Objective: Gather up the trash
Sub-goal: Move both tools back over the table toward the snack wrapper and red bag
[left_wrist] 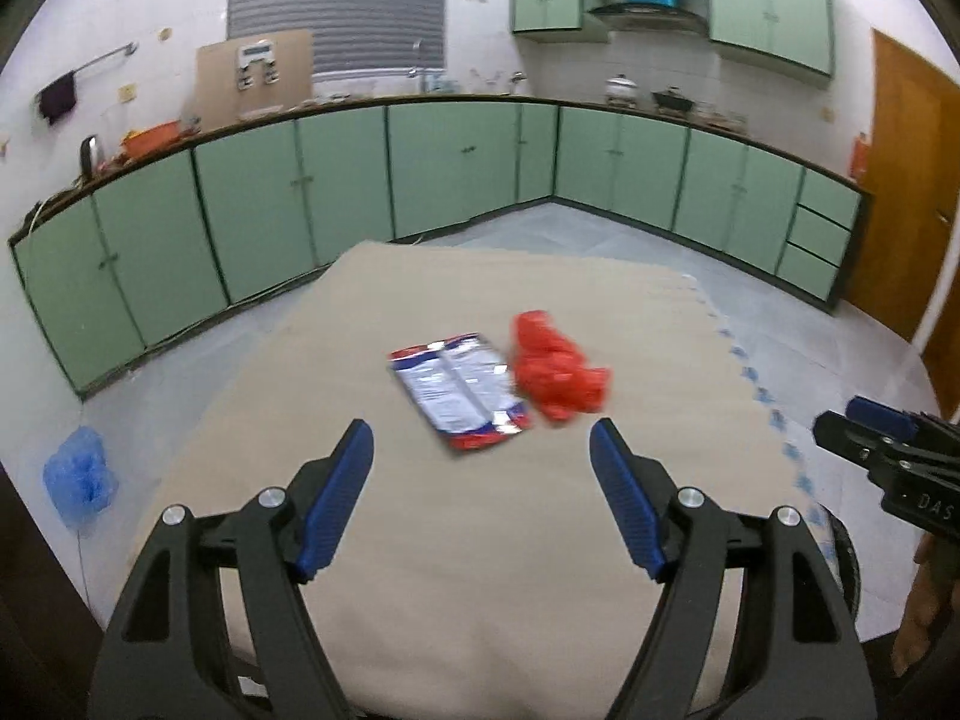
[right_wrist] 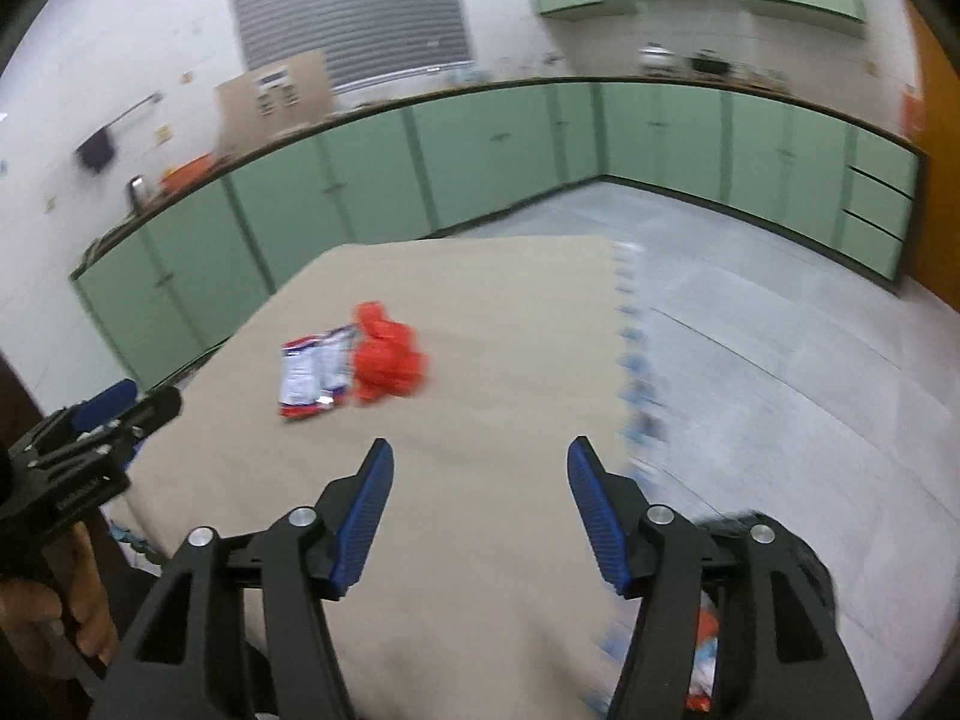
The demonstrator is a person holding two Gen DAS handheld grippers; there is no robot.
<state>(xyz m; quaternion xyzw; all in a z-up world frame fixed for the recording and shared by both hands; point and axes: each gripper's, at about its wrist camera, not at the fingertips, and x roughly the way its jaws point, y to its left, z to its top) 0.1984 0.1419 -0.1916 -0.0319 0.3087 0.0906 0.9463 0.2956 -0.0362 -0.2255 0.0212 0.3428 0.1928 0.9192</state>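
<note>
Lying flat on the beige mat (left_wrist: 456,540), silver-and-red snack wrapper (left_wrist: 461,390), with crumpled red plastic bag (left_wrist: 555,373) touching its right edge. Both near mid-mat, bare mat all around, jigsaw-toothed right edge (right_wrist: 627,360) well apart, grey tiled floor (right_wrist: 780,360) beyond. Ahead of the left gripper (left_wrist: 480,444), jaws wide apart, wrapper just past the fingertips and between their lines. Right gripper (right_wrist: 480,456) likewise spread and empty, trash ahead and off to its left. Green cabinets (left_wrist: 468,162) ringing the far floor; blue bag (left_wrist: 81,477) on tiles left of mat.
</note>
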